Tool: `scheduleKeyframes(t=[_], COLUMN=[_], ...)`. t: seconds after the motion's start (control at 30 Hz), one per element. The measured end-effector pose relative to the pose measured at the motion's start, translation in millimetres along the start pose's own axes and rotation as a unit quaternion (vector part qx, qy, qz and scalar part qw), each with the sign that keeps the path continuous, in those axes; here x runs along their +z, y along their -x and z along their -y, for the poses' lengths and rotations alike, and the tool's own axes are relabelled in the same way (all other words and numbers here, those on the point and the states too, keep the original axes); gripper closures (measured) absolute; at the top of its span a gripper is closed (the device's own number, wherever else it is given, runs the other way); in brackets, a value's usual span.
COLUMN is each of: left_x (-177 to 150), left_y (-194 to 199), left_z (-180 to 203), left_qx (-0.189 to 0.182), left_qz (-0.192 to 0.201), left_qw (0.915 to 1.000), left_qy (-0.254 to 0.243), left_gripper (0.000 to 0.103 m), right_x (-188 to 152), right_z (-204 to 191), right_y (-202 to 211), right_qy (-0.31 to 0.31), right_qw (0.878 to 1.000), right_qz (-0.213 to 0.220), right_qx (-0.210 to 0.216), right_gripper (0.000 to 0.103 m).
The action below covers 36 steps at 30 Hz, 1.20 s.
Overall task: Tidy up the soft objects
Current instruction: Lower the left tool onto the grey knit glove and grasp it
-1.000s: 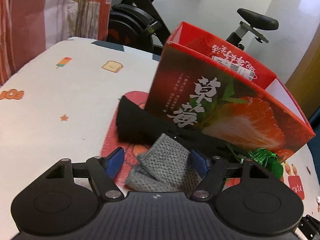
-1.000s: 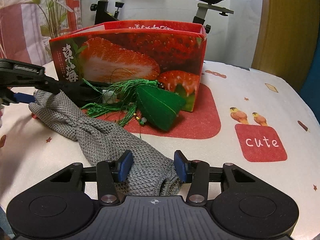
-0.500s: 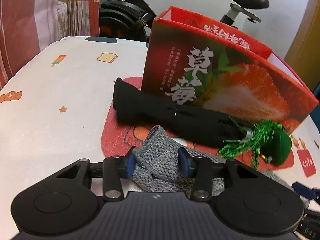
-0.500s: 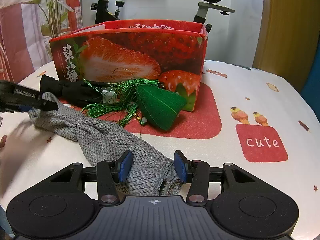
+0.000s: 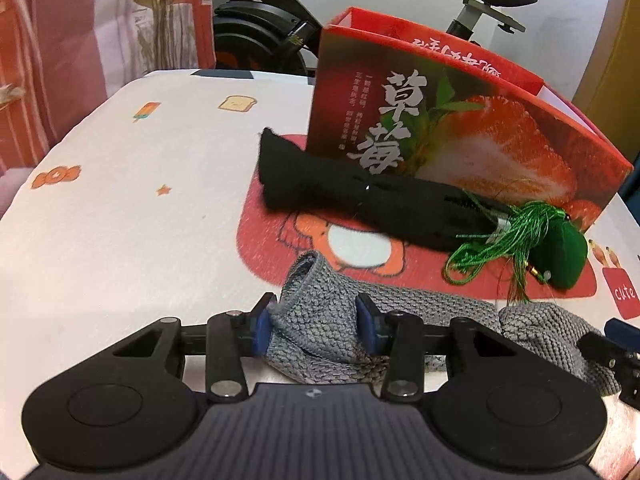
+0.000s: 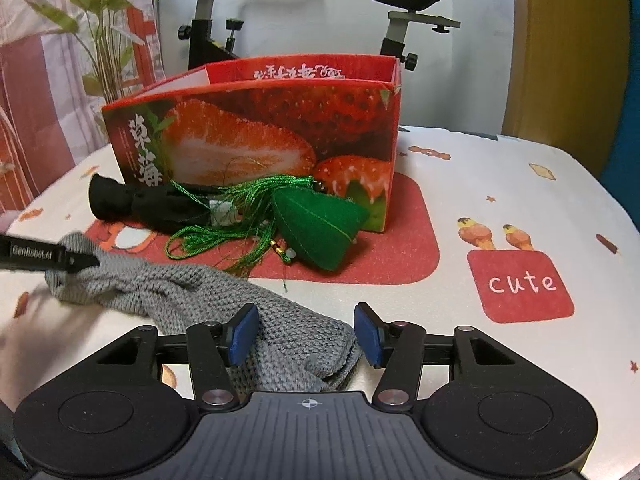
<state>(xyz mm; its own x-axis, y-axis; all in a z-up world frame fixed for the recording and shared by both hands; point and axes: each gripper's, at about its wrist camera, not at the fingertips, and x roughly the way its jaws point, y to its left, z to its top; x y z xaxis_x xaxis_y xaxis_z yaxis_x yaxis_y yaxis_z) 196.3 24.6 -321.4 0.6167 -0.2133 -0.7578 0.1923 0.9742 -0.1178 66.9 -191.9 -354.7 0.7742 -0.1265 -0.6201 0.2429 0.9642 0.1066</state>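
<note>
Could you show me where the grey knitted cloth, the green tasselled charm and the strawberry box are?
Grey knitted cloth (image 6: 180, 284): right wrist view, on its knitted middle stretch.
Green tasselled charm (image 6: 320, 228): right wrist view, on its padded green body.
Strawberry box (image 6: 256, 136): right wrist view, on its printed front wall.

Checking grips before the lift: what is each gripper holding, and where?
Left gripper pinches the gray sock at its cuff end. Right gripper is opening around the toe end.

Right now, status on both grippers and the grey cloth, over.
Left gripper shut on grey cloth, one end. Right gripper opening, other end between its pads. Cloth flat on table, in front of box. Black roll and green tassel alongside, apart.
</note>
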Motion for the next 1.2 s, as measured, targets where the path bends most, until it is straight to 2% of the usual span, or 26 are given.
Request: scheduleKeyframes(t=[0.17,0.3,0.57,0.7,0.77,0.87,1.0,1.2], left_x=[-10.4,-17.9,-27.2,-28.0,-28.9,-30.8,-31.9,-33.4], left_y=[12.8,21.6,32.1,32.3,32.2,32.4,32.5,33.0], left_z=[-7.0,-7.2,-16.2,-20.3,-21.2,-17.3,-12.8,-9.9], left_qx=[0.001,0.013,0.01,0.0,-0.003,-0.001,0.006,0.012], left_qz=[-0.005,-0.009,-0.011,-0.008,-0.006,-0.002,-0.001,0.001], left_qw=[0.9999,0.9997,0.9993,0.999,0.999,0.9996,0.9999,0.9999], left_qy=[0.012,0.017,0.036,0.045,0.043,0.027,0.013,0.001], left_gripper=[0.058,0.058,0.058,0.057,0.056,0.056,0.055,0.052], right_x=[-1.9,-2.6,-6.6,-10.0,-12.6,-13.9,-14.2,-14.3], right_z=[2.3,1.3,-0.5,-0.9,-6.1,-13.6,-13.5,-15.7], right_y=[1.4,6.9,6.2,3.0,-1.0,-1.3,-1.7,-1.1], right_qy=[-0.013,-0.022,-0.033,-0.039,-0.024,0.002,-0.004,0.008], right_qw=[1.0,1.0,0.999,0.998,0.998,0.998,0.998,0.998], right_qz=[-0.004,-0.008,-0.025,-0.024,-0.034,-0.031,-0.03,-0.027], right_qx=[0.005,0.01,0.022,0.051,0.051,0.049,0.057,0.054], right_gripper=[0.052,0.044,0.045,0.045,0.047,0.058,0.061,0.076])
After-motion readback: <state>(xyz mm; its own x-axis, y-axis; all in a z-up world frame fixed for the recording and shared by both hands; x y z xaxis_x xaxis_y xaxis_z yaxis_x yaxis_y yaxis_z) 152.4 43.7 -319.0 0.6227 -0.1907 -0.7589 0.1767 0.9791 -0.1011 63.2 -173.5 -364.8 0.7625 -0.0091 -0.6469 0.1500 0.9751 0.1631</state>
